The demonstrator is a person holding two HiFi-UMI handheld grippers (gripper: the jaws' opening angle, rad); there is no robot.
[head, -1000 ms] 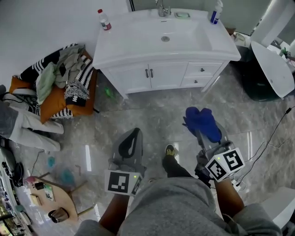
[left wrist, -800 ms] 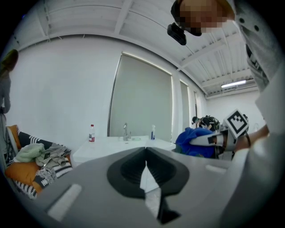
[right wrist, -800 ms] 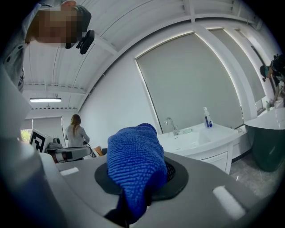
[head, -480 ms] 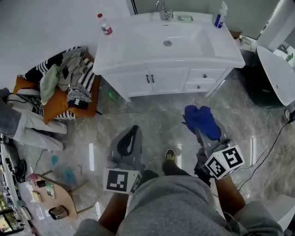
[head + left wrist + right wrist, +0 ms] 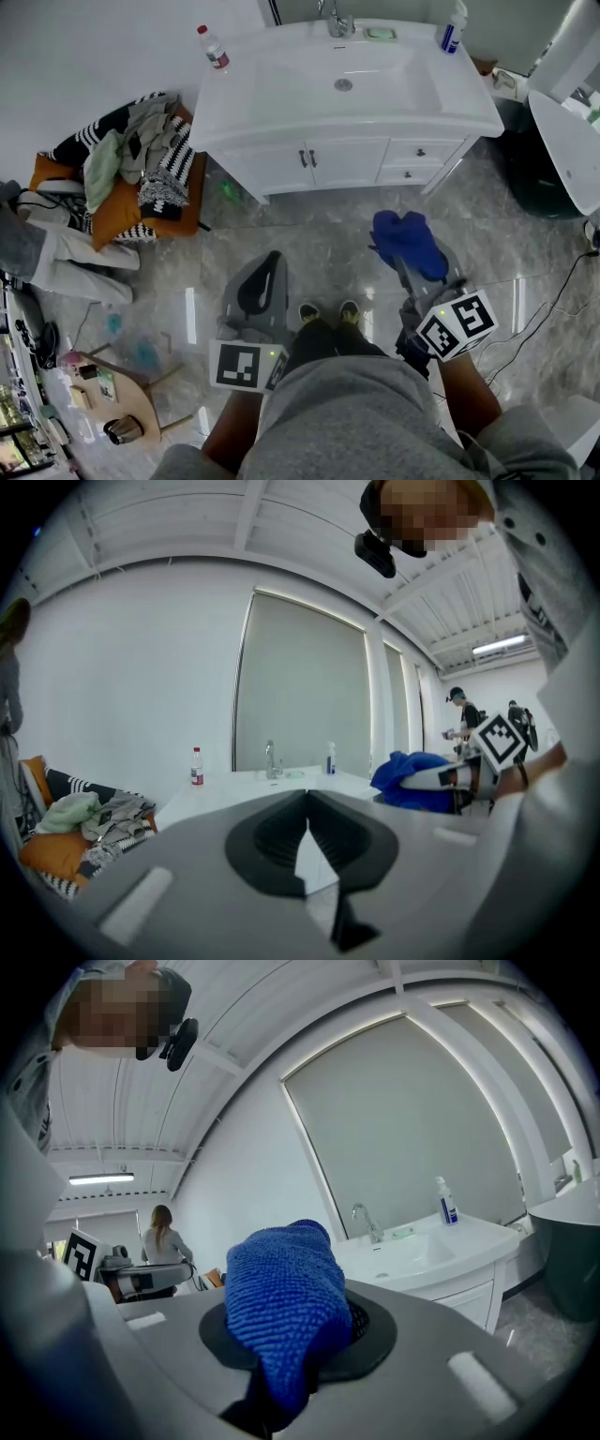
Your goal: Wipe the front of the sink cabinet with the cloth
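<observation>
Right gripper (image 5: 413, 265): jaws clamped on the cloth (image 5: 409, 241), which bulges up and forward out of them. Held out in front of the person, pointed at the sink cabinet (image 5: 342, 161) and well short of its front; marker cube at the rear, tilted.

Cloth: deep blue, nubby looped weave, bunched into a rounded lump; in the right gripper view it (image 5: 281, 1307) fills the dark ribbed pads.

Left gripper (image 5: 260, 290): jaws together at the tips, nothing between them; grey moulded body, black ribbed pads (image 5: 272, 836). Level with the right gripper, equally far from the cabinet, aimed at its left half.

Sink cabinet: white, glossy top with moulded basin, two doors left, two drawers right, dark handles.

On the cabinet top: chrome faucet (image 5: 336, 19) at the rear centre; red-capped bottle (image 5: 212, 45) at the left rear; blue-and-white bottle (image 5: 453, 26) at the right rear.

Left of the cabinet: heap of clothes (image 5: 131, 164) on striped and orange cushions.
</observation>
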